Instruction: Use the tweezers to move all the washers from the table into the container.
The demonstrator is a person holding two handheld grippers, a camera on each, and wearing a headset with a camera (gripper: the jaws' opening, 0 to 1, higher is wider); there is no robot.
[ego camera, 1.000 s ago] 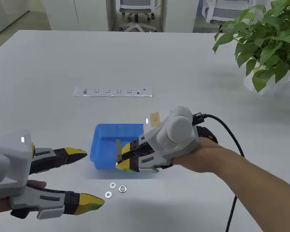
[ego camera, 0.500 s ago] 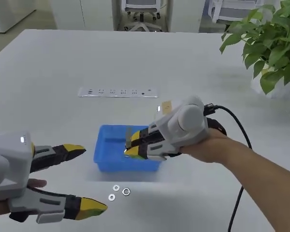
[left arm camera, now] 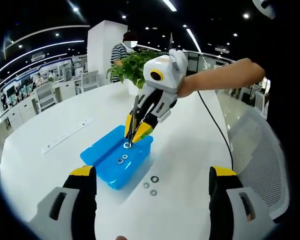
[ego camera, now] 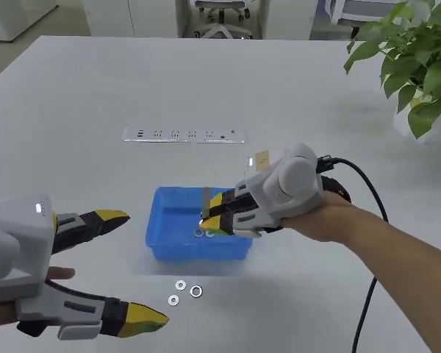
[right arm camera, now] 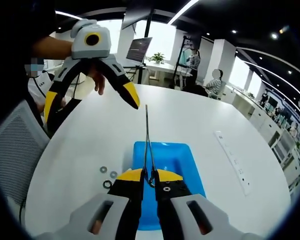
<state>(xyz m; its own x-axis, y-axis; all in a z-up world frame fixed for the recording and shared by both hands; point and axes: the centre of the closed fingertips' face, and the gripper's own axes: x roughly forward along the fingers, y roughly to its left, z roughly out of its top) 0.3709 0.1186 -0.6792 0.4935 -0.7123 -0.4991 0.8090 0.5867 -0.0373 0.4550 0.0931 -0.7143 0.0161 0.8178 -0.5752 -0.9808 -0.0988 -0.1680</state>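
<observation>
Right gripper (ego camera: 213, 218) covers right edge of container (ego camera: 178, 250); tweezers (ego camera: 205, 199) tip too small to read; plant (ego camera: 419, 73) cropped at desk's far-right corner.

A white power strip (ego camera: 184, 134) lies flat, well apart from a potted green plant (ego camera: 415, 59) at the right edge of the head view. Two office chairs (ego camera: 222, 15) stand in the background. The right gripper view shows a monitor (right arm camera: 138, 50) and two people (right arm camera: 192, 60) in the background.
</observation>
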